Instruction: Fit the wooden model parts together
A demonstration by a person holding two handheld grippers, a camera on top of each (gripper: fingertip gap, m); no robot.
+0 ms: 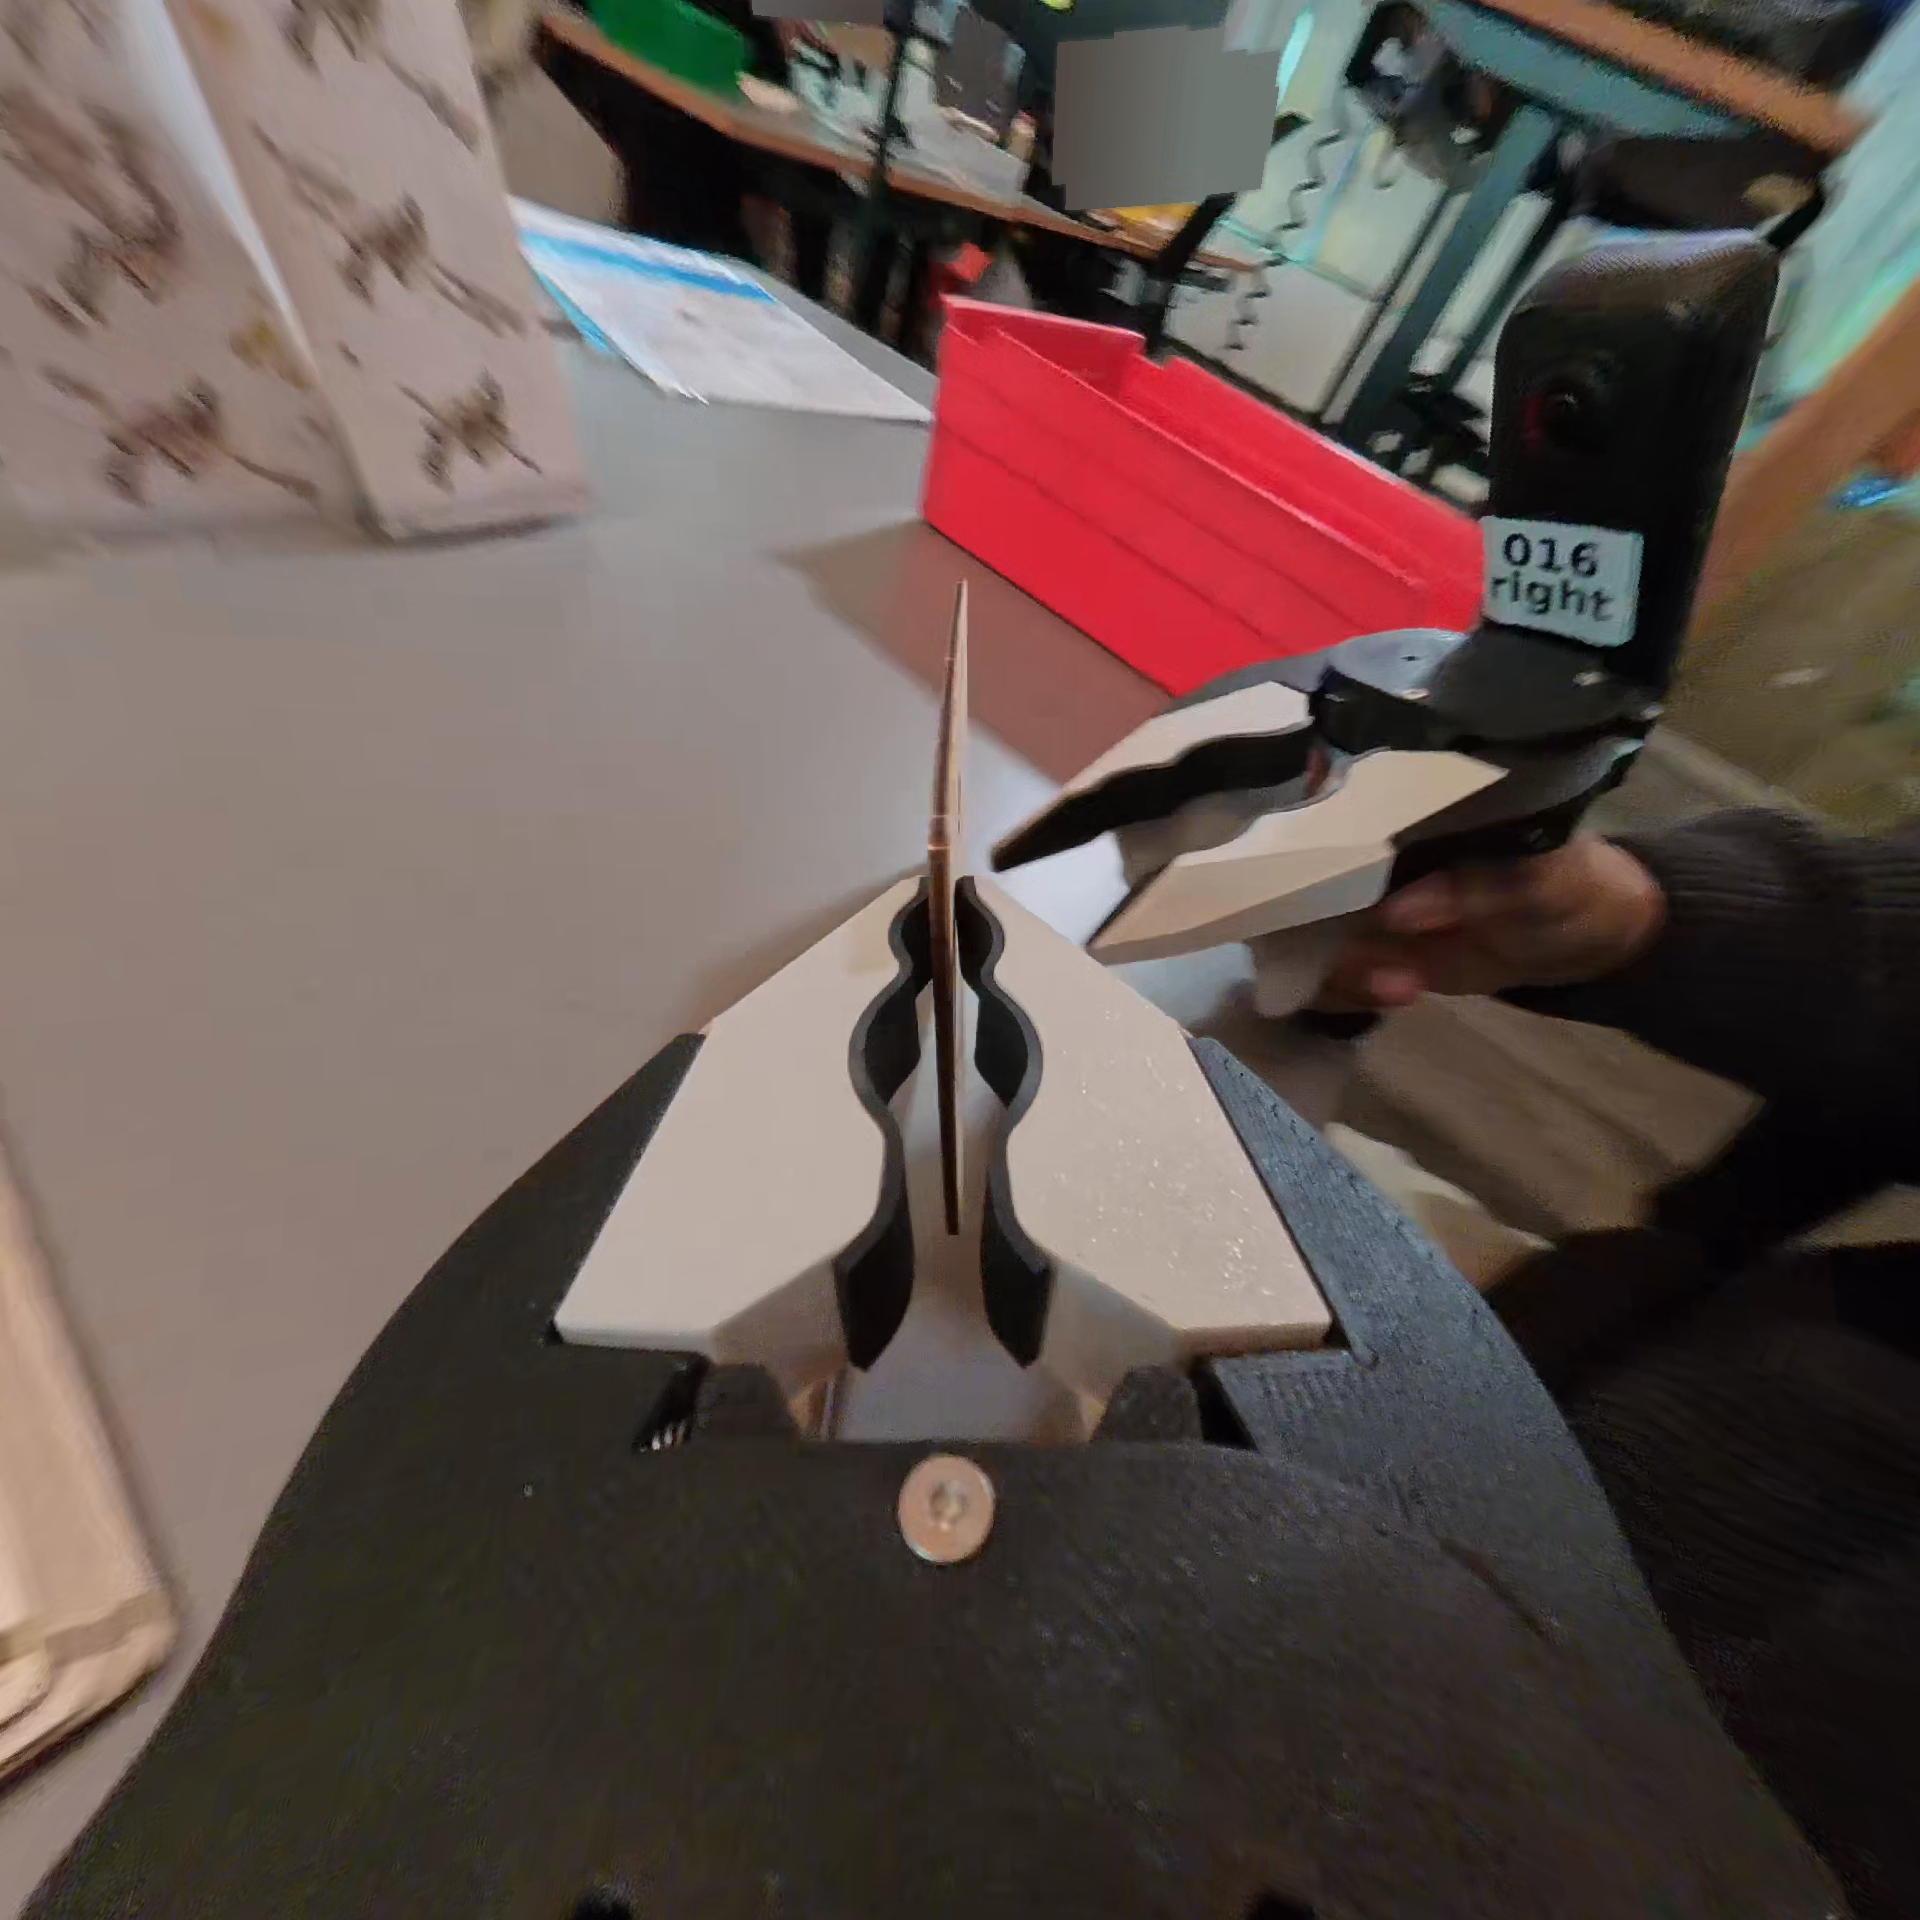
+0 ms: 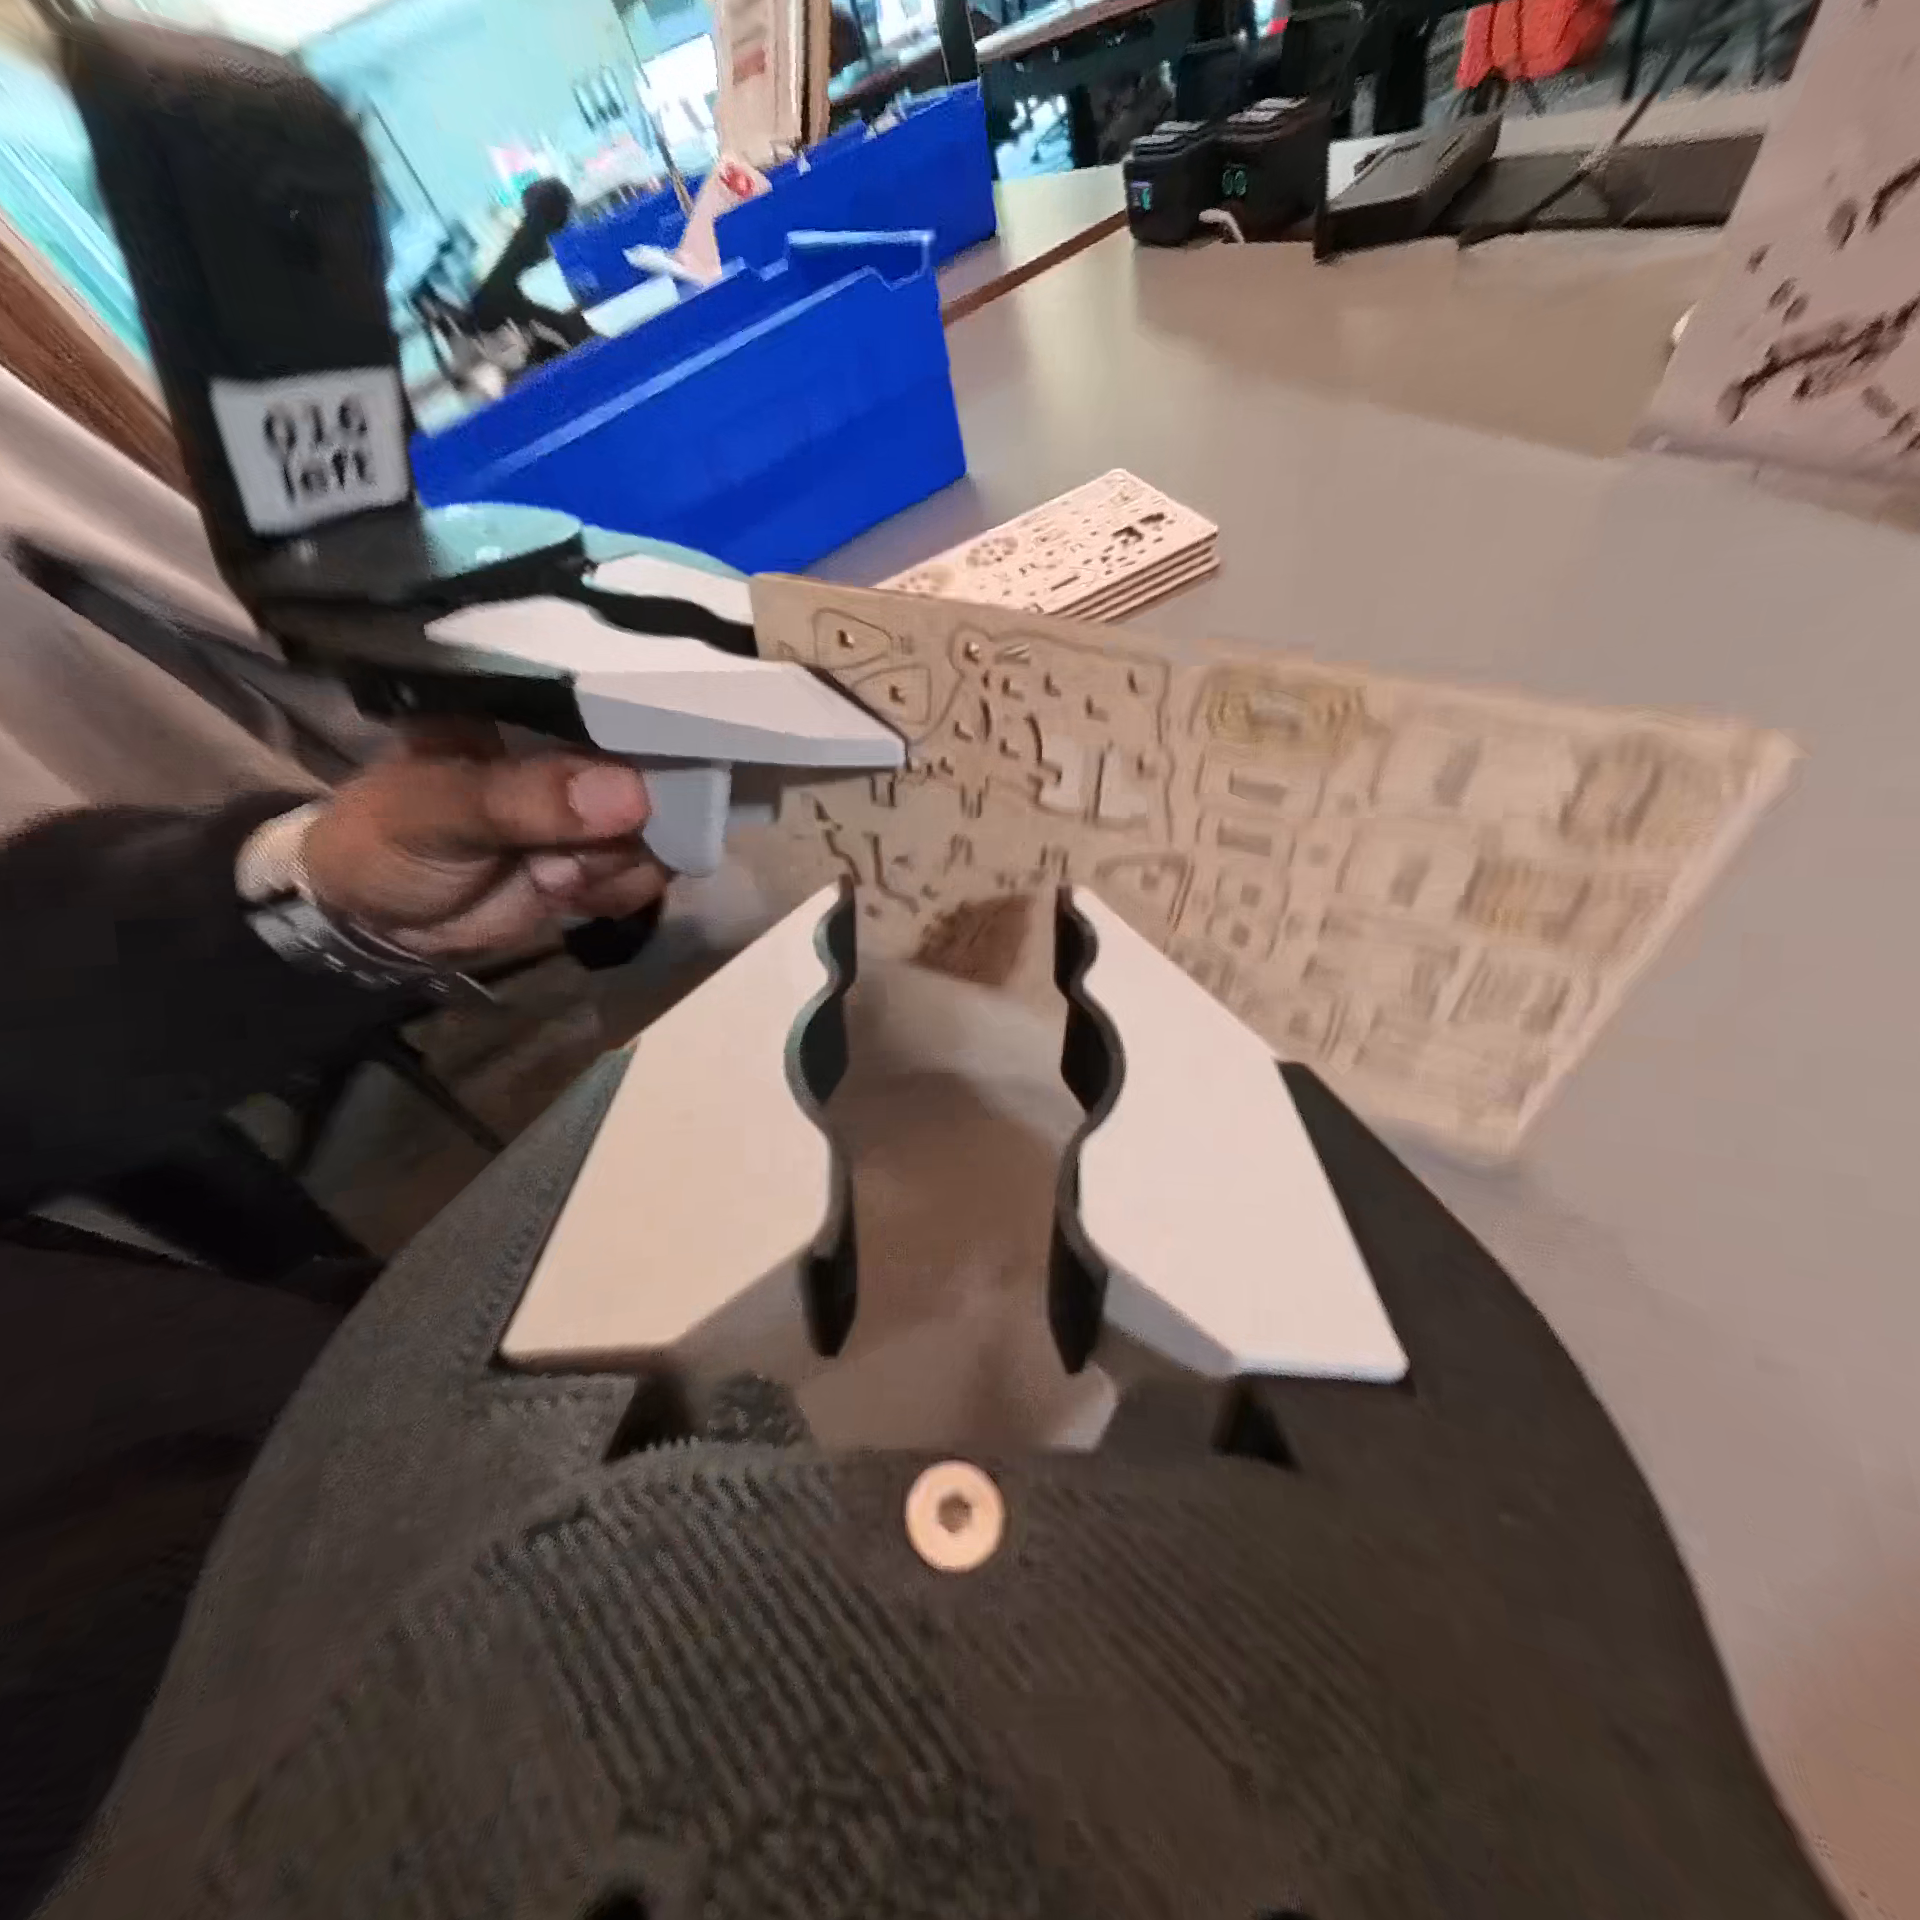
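Note:
My left gripper [image 1: 942, 896] is shut on a thin laser-cut wooden sheet [image 1: 952, 748], seen edge-on and standing upright above the grey table [image 1: 416, 779]. In the right wrist view the left gripper [image 2: 821, 681] pinches the sheet's upper left corner, and the sheet [image 2: 1351, 831] spreads to the right with many cut part outlines. My right gripper [image 2: 956, 914] is open and empty, with its fingertips just in front of the sheet's lower edge. In the left wrist view it [image 1: 1044, 902] hovers close to the right of the sheet, apart from it.
A stack of more wooden sheets [image 2: 1070, 561] lies on the table beside a blue bin [image 2: 727, 426]. A red bin [image 1: 1174, 520] stands behind the sheet. Patterned boxes [image 1: 312, 291] and papers [image 1: 707, 322] sit at the back left. The grippers are tip to tip, or close to it.

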